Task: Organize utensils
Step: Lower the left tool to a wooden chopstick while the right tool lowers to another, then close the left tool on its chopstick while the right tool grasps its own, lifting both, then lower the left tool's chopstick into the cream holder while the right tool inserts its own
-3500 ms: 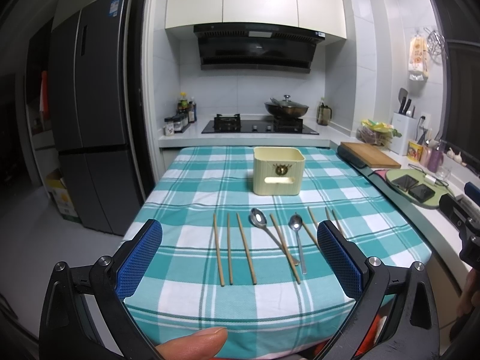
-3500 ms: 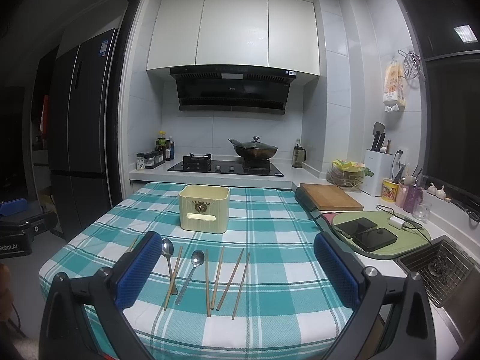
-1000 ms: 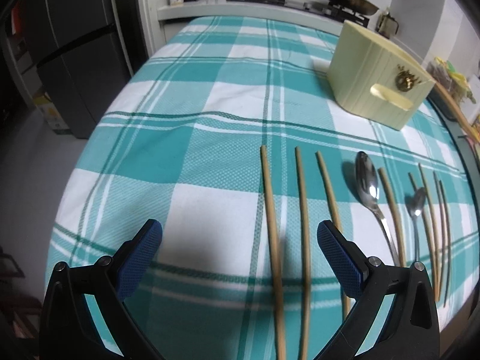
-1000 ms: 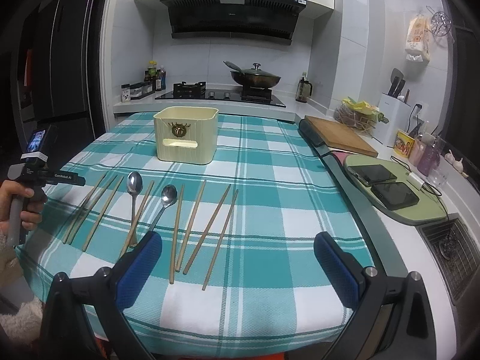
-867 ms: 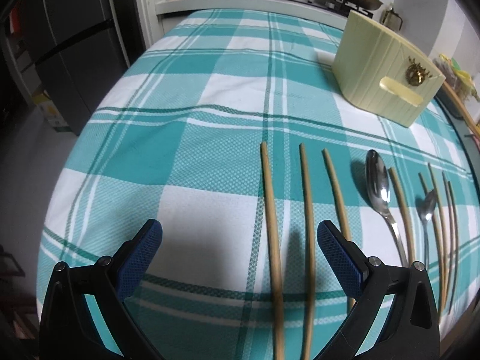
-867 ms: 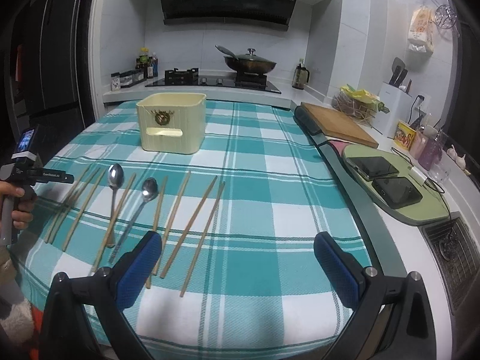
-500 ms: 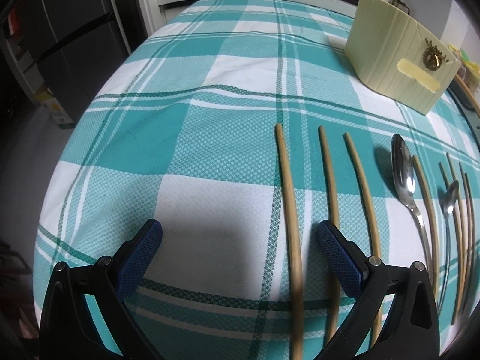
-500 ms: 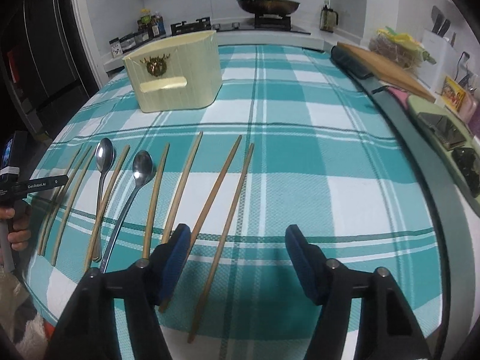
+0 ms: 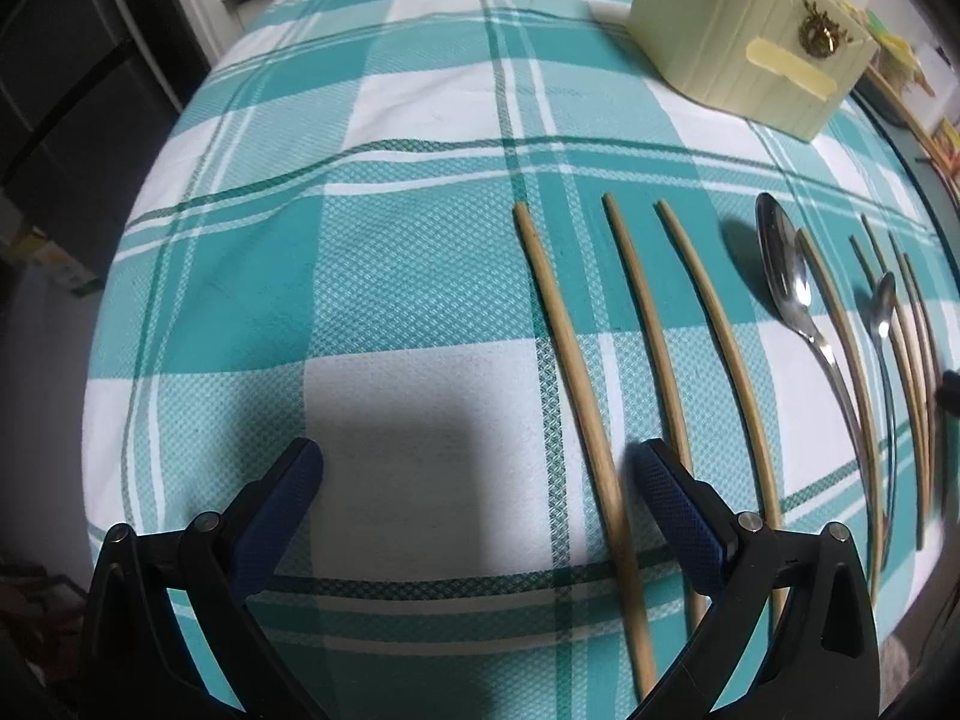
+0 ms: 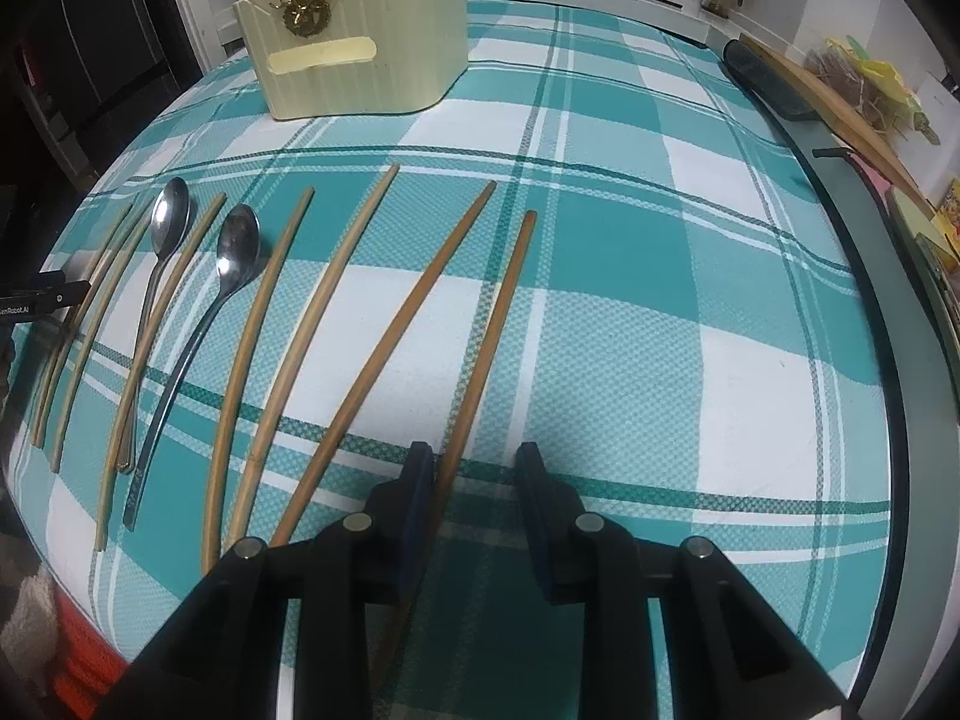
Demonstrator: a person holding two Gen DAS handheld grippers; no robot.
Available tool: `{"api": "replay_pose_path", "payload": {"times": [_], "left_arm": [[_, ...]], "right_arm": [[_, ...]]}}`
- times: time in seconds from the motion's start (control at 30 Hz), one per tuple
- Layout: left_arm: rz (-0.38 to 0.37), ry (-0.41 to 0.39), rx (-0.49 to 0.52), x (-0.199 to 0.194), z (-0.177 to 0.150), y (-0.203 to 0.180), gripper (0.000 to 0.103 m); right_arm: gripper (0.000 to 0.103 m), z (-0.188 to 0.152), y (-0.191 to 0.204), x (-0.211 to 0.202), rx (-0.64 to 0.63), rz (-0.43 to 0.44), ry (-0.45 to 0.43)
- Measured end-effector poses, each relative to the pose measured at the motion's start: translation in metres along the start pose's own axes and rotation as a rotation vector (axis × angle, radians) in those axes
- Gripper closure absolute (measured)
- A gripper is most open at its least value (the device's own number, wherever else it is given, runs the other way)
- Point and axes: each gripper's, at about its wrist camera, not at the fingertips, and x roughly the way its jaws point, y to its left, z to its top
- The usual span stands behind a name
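Several wooden chopsticks and two metal spoons lie in a row on the teal checked tablecloth (image 10: 660, 312). A cream utensil holder (image 10: 360, 42) stands behind them; it also shows in the left wrist view (image 9: 744, 42). My right gripper (image 10: 474, 468) is low over the cloth, half closed, its jaws on either side of the rightmost chopstick (image 10: 498, 312) without pinching it. My left gripper (image 9: 480, 468) is wide open, low over the cloth. The leftmost chopstick (image 9: 564, 336) runs just inside its right finger (image 9: 678, 504). The large spoon (image 9: 786, 276) and small spoon (image 9: 882, 312) lie to its right.
The table's near edge is just under both grippers. A counter with a wooden cutting board (image 10: 840, 96) runs along the right side. A dark fridge (image 9: 72, 90) stands beyond the table's left edge. The left gripper's body (image 10: 42, 294) shows at the right wrist view's left edge.
Both grippers have come down and forward close to the cloth. My right gripper has narrowed from wide open to half closed around the rightmost chopstick. My left gripper stays wide open.
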Motion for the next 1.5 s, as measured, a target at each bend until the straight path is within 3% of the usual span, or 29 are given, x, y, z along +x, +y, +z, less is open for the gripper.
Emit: {"api": "replay_pose_path", "payload": {"times": [0.13,0.3,0.4,0.47,0.53,0.63,0.7,1.0,1.13,1.3,1.5], "left_arm": [[0.017,0.028,0.019,0.002,0.014,-0.001,0.002],[-0.001,0.026,0.018,0.004,0.034,-0.003,0.017],[-0.007,0.026,0.033,0.001,0.046,-0.009,0.042],[-0.038,0.024,0.04,0.0,0.052,-0.012,0.089],[-0.101,0.034,0.006,-0.001,0.058,-0.007,0.098],[-0.121,-0.009,-0.023,-0.008,0.063,0.003,0.099],[-0.174,-0.053,-0.054,-0.026,0.055,0.006,0.099],[-0.284,-0.306,-0.047,-0.128,0.032,0.018,0.099],[-0.346,-0.377,-0.033,-0.166,0.023,0.013,0.099],[-0.413,-0.46,-0.02,-0.208,0.037,0.006,0.099],[-0.462,-0.641,-0.058,-0.27,0.092,-0.001,0.099]], "right_arm": [[0.075,0.014,-0.01,0.005,0.018,0.038,0.042],[0.075,0.041,-0.015,0.018,0.021,0.038,0.043],[0.081,0.063,-0.016,0.027,0.039,0.032,0.037],[0.094,0.079,-0.017,0.035,0.05,0.027,0.038],[0.096,0.092,-0.022,0.04,0.095,0.055,0.036],[0.097,0.103,-0.028,0.039,0.147,0.087,0.011],[0.097,0.104,-0.027,0.024,0.159,0.116,-0.044],[0.097,0.081,-0.003,-0.096,0.055,0.173,-0.303],[0.097,0.064,0.002,-0.138,0.031,0.174,-0.395],[0.097,0.07,0.003,-0.169,0.016,0.135,-0.512],[0.097,0.118,-0.001,-0.2,0.045,0.137,-0.64]]}}
